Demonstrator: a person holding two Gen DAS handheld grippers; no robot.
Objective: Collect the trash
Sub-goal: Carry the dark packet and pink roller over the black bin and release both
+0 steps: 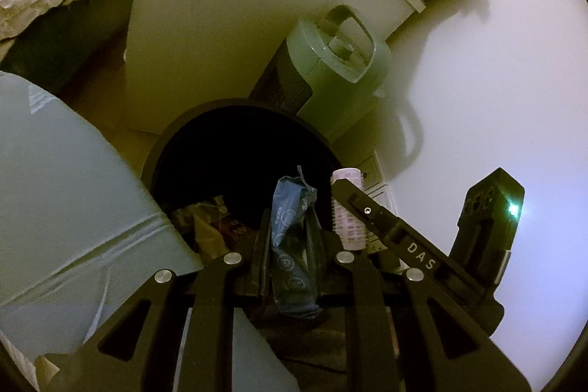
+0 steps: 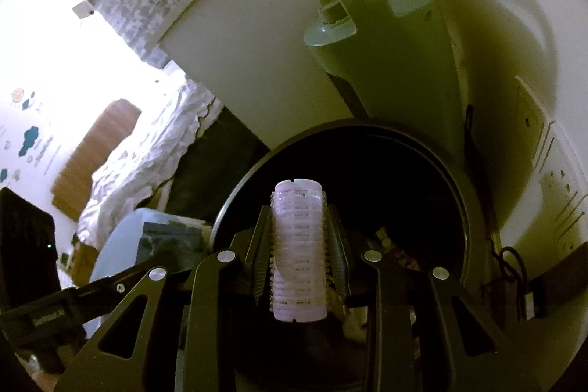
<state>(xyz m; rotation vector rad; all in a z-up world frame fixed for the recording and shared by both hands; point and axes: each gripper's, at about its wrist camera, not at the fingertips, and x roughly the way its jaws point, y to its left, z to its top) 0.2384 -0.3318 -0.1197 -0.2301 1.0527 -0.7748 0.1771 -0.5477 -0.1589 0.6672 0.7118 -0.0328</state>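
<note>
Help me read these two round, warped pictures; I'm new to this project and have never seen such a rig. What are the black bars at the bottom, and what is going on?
Each picture comes from a fisheye camera mounted on a hand-held two-finger gripper, looking along its fingers; the black bars are that gripper's own arms. A person holds one in each hand. The left gripper is shut on a crumpled dark blue plastic wrapper. The right gripper is shut on a pale lilac ribbed plastic cylinder. Both point down at a round black waste bin with some rubbish already inside, standing by a pale green fan heater and a white wall.
</note>
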